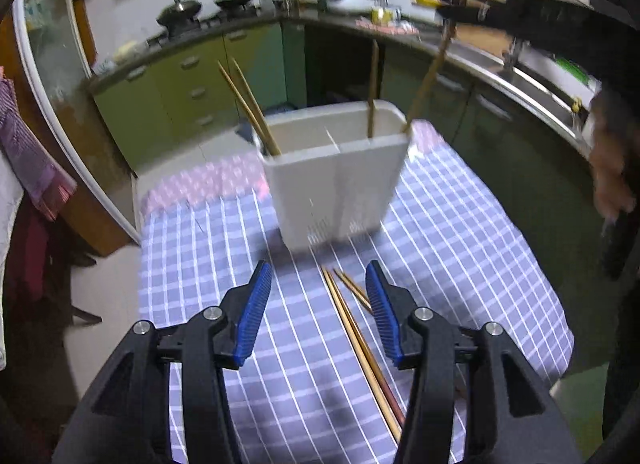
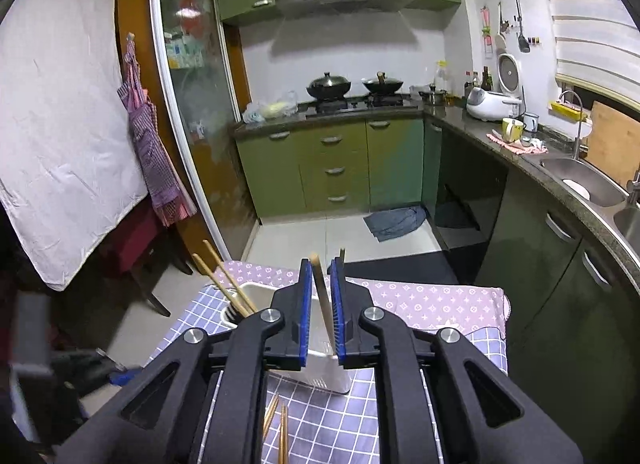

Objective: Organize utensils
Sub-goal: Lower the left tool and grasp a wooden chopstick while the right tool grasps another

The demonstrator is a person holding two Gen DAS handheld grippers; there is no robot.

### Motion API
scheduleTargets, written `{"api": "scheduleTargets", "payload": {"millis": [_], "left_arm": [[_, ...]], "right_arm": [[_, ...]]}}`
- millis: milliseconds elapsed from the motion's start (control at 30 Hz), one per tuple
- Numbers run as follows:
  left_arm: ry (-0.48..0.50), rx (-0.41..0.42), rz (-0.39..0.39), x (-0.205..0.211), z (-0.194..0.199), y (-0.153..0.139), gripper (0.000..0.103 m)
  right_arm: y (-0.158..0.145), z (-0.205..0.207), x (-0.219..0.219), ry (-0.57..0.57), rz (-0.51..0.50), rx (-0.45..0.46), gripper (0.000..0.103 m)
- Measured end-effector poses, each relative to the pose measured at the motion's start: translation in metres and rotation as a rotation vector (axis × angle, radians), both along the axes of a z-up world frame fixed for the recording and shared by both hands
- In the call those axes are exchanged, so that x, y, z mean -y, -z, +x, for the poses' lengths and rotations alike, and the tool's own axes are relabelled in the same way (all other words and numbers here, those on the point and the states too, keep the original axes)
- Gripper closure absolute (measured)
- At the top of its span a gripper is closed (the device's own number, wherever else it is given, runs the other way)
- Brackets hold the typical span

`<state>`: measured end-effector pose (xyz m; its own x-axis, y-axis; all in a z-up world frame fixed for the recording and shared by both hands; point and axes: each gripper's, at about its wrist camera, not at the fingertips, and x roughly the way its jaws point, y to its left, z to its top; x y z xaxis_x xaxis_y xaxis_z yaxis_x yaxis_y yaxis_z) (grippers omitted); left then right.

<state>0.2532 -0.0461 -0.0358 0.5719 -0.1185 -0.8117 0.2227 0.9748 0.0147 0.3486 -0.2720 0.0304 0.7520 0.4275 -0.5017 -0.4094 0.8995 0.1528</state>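
Note:
A white utensil holder (image 1: 336,184) stands on the checked tablecloth. Two chopsticks (image 1: 248,106) lean in its left compartment, and two more (image 1: 373,88) stand in its right one. Loose chopsticks (image 1: 360,344) lie on the cloth between my left gripper's fingers. My left gripper (image 1: 319,312) is open and empty, low over the cloth in front of the holder. My right gripper (image 2: 322,304) hovers above the holder (image 2: 320,368); a chopstick (image 2: 322,296) stands between its nearly closed pads, lower end in the holder. Loose chopsticks (image 2: 276,424) lie below it.
The small table (image 1: 460,244) has a blue checked cloth over a pink one; floor drops off on all sides. Green kitchen cabinets (image 2: 332,168), a stove with woks (image 2: 352,86) and a sink counter (image 2: 580,180) lie beyond. An apron (image 2: 152,152) hangs at left.

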Motion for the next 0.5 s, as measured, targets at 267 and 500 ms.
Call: {"api": "scheduleTargets", "payload": {"millis": [267,500], "left_arm": [[-0.004,-0.254,-0.003,0.008,0.007,0.058,0.056],[-0.066,-0.423,-0.036,0.009,0.018,0.106,0.068]], "right_arm": [[0.003,-0.075,0.03,-0.039,-0.037,-0.006,0.077],[0.104,-0.081,0.017,-0.115,-0.284,-0.284,0.074]]}}
